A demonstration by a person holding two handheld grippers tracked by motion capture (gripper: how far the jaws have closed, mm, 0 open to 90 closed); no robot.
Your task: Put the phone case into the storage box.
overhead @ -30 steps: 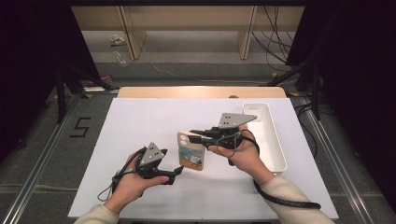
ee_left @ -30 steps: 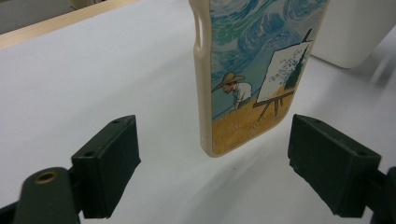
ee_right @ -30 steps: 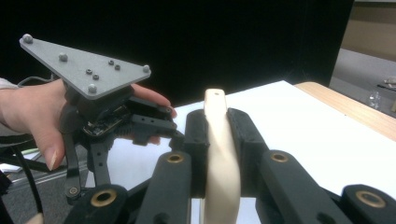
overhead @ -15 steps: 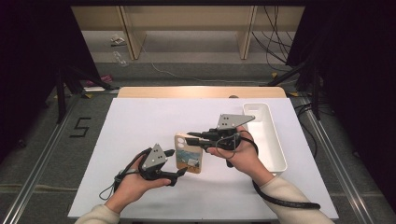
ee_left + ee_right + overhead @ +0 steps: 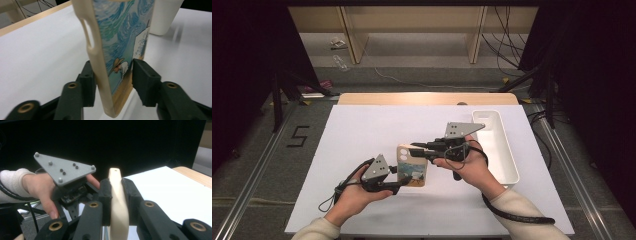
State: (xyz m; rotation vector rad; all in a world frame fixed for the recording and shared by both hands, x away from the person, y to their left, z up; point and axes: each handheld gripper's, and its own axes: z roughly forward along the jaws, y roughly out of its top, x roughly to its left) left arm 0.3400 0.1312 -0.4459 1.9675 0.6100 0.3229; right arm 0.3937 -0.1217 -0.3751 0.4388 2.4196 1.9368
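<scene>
Here, the cream phone case (image 5: pixel 120 42) bears blue painted swirls.

The person wears cream long sleeves (image 5: pixel 517 207). Each black two-jaw gripper, left (image 5: pixel 398 184) and right (image 5: pixel 418 149), carries a grey three-cornered plate (image 5: pixel 461 130) with small dark screws, brass-ringed holes and a black cable (image 5: pixel 512 214).

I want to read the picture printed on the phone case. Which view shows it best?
The left gripper view: the phone case is close, its painted swirls and hatted figure clear. The high view shows the case small, between both tongs. The right gripper view shows just its cream edge.
</scene>
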